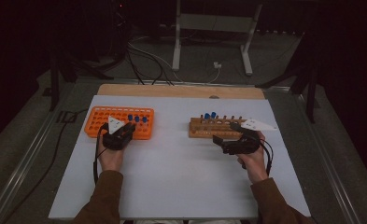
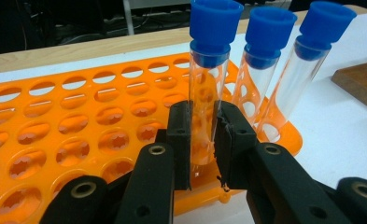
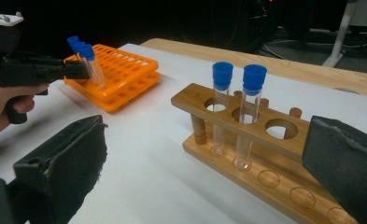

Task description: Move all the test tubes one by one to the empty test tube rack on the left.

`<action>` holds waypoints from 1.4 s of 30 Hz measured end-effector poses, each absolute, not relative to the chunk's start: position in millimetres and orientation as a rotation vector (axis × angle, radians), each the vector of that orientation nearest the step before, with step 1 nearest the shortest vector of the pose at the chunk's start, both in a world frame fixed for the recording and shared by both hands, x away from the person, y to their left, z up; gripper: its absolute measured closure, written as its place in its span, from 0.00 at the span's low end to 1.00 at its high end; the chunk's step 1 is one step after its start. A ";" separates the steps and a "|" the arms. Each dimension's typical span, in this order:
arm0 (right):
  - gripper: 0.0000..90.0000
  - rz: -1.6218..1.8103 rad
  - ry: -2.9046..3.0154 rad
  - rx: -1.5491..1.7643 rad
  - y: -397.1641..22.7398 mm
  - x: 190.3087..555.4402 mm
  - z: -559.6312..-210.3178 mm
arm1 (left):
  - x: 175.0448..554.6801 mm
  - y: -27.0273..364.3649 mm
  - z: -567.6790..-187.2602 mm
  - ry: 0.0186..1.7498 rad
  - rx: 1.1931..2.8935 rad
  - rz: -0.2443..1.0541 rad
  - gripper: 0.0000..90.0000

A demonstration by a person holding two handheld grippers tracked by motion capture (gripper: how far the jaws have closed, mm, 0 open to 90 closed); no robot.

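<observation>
An orange rack (image 1: 118,122) (image 2: 78,121) stands at the table's left and holds three clear tubes with blue caps. My left gripper (image 1: 131,127) (image 2: 203,135) is shut on the leftmost tube (image 2: 209,70), low on its glass, with the tube upright in its hole. The other two tubes (image 2: 265,60) (image 2: 307,60) stand just to its right. At the right stands a wooden rack (image 1: 216,127) (image 3: 246,140) with two blue-capped tubes (image 3: 221,107) (image 3: 249,116). My right gripper (image 1: 225,133) (image 3: 204,140) hovers in front of it, jaws wide open and empty.
The racks rest on a white board (image 1: 181,163) laid over a wooden tabletop (image 1: 181,90). Beyond the table, cables (image 1: 144,60) and a white stand (image 1: 214,28) sit on the dark floor. The right gripper view catches the other hand and its gripper (image 3: 31,70) at the orange rack.
</observation>
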State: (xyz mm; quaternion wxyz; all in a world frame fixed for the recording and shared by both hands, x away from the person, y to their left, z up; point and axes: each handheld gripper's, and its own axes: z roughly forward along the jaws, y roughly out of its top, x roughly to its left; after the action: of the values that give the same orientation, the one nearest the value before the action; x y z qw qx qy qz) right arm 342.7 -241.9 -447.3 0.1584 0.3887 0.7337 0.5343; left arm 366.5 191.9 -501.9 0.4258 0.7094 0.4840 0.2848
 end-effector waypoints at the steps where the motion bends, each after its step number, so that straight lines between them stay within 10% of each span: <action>1: 0.00 1.528 2.098 1.112 -241.9 342.7 -447.4 | 366.5 191.6 -502.8 1.212 1.781 0.713 0.87; 14: 0.00 1.525 2.100 1.112 -240.8 342.7 -448.2 | 366.9 191.0 -505.1 1.220 1.784 0.702 0.86; 42: 0.00 1.522 2.100 1.123 -240.9 343.0 -449.8 | 319.5 201.2 -476.8 1.217 1.669 0.605 0.29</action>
State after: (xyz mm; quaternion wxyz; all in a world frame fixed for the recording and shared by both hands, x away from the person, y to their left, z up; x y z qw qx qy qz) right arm 343.0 -240.9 -449.8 0.1570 0.3924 0.7338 0.5319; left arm 319.5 201.2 -476.8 0.4746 0.6826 0.4976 0.2472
